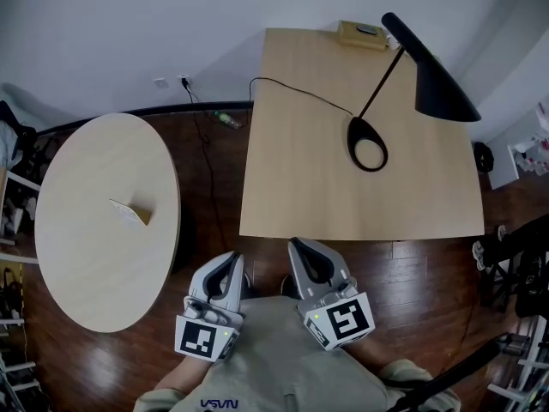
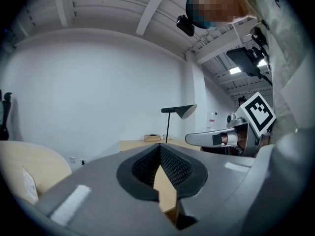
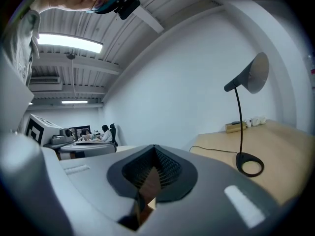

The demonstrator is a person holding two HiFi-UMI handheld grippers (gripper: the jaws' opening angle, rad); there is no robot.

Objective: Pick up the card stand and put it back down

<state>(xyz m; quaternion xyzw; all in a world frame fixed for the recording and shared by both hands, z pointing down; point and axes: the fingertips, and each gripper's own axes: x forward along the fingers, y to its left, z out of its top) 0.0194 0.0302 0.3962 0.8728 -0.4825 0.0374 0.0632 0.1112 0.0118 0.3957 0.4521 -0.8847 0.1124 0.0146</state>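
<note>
Head view shows the small tan folded card stand (image 1: 130,214) resting on the round light-wood worktop (image 1: 86,264), well apart from both tongs. Left tongs (image 1: 232,260) and right tongs (image 1: 298,245) sit near the person's torso, tips closed together, gripping nothing. A black desk lamp (image 1: 412,67) stands on the square wooden worktop (image 1: 292,187).

We carry the left hand-held gripper (image 1: 225,273) and the right hand-held gripper (image 1: 309,260), both in smooth, rounded pale grey shells; black pads (image 2: 174,166) with a fine mesh texture line the jaws; a white marker cube (image 1: 341,320) printed with black squares caps each one; we wear a pale grey-green top (image 1: 283,363) with dark blue lettering (image 1: 219,404).
</note>
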